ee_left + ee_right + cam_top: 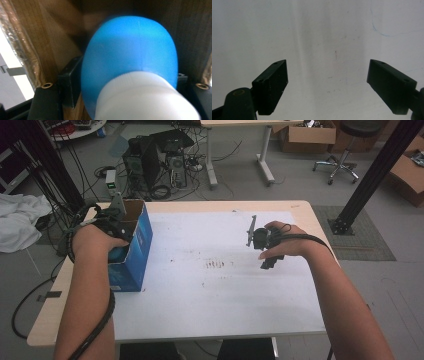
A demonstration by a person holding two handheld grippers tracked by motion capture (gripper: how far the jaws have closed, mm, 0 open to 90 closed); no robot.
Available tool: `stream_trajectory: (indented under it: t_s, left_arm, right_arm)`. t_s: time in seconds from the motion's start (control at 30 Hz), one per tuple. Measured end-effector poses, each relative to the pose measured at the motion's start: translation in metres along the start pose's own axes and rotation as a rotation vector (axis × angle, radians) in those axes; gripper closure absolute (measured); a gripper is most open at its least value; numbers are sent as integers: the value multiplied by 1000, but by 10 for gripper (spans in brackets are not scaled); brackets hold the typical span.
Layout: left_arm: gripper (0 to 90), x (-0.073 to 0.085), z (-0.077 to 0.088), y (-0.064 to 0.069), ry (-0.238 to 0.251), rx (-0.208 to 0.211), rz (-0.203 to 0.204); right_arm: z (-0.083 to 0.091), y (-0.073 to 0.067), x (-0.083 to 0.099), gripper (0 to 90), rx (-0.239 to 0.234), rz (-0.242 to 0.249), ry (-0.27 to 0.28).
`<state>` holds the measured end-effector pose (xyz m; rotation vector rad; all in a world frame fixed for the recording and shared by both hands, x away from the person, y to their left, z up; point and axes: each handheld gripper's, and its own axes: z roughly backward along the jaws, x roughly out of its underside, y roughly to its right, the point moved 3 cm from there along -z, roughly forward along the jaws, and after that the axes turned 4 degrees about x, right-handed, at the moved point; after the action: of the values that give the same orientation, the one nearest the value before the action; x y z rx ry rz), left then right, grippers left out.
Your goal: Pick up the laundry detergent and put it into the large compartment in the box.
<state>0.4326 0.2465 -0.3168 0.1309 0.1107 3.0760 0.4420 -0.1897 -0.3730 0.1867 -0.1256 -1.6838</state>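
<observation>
while the left gripper point(116, 225) reaches into an open blue cardboard box point(135, 251) at the table's point(210, 310) left edge, its jaws clamp a blue bottle point(130, 62) with a white cap point(145, 100); the right gripper point(328, 87), jaws spread wide and empty, hangs over the white tabletop sheet point(324, 30).

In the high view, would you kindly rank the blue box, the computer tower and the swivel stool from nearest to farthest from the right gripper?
From the right gripper, over the white table sheet at right:
1. Blue box, on the table's left side, with the left gripper inside it.
2. Computer tower, on the floor beyond the table, upper left.
3. Swivel stool, on the floor, upper right.
Tower and stool are nearly too close to call.
</observation>
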Motion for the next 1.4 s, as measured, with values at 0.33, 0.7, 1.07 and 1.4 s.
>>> stream_trajectory:
  t_s: [0.33, 0.7, 1.07, 1.4]
  left_arm:
    - [308, 4, 13, 3, 25, -27, -13]
    - [263, 7, 28, 4, 49, -49, -13]
    - [227, 12, 43, 10, 85, -65, -43]
    - [158, 17, 58, 4, 100, -78, -38]
  right_arm:
    - [1, -1, -2, 172, 3, 4, 7]
    - [4, -1, -1, 172, 12, 2, 15]
    - [6, -2, -3, 173, 15, 7, 10]
    - [9, -2, -1, 173, 20, 6, 10]
